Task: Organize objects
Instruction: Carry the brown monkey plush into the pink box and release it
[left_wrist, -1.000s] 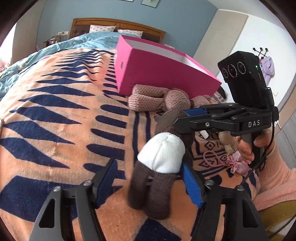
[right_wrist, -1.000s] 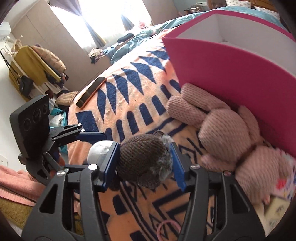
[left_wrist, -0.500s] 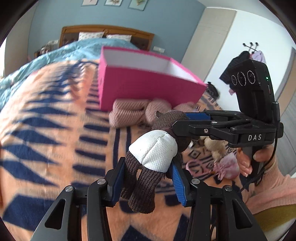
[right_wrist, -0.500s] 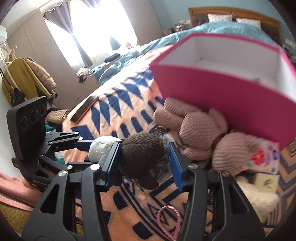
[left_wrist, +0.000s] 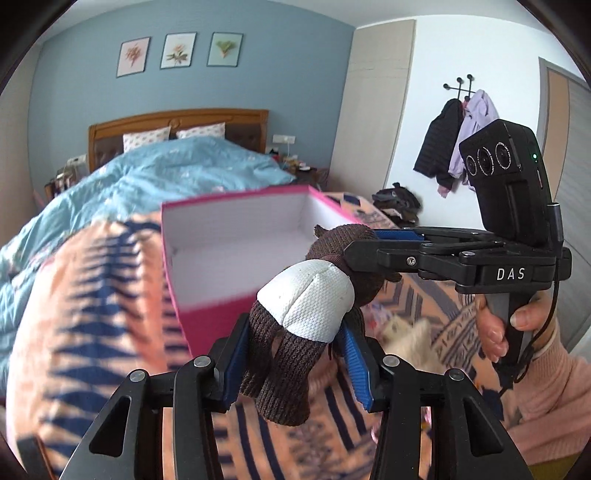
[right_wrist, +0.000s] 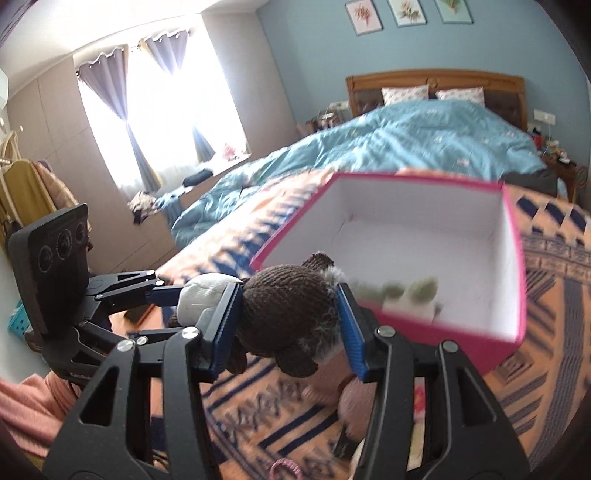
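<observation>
A brown knitted doll (left_wrist: 306, 295) in white trousers hangs in the air between both grippers. My left gripper (left_wrist: 293, 350) is shut on its hips and legs, and the legs dangle below the blue pads. My right gripper (right_wrist: 288, 325) is shut on the doll's head (right_wrist: 291, 306). In the left wrist view the right gripper (left_wrist: 384, 251) comes in from the right, held by a hand (left_wrist: 491, 332). The left gripper (right_wrist: 166, 291) shows at the left of the right wrist view. Just beyond the doll stands the open pink box (right_wrist: 480, 354), white inside, with a blurred green thing (right_wrist: 406, 291) in it.
The box (left_wrist: 221, 317) stands on an orange and navy blanket (left_wrist: 92, 295) over a bed with a blue duvet (right_wrist: 424, 144). Below the doll lie a pink knitted plush (right_wrist: 354, 398), a cream plush (left_wrist: 406, 332) and a pink hair tie (right_wrist: 284, 467).
My left gripper has shut on the doll's legs. Both grippers have lifted the doll off the blanket, up to the height of the box's rim, so the box's inside now shows.
</observation>
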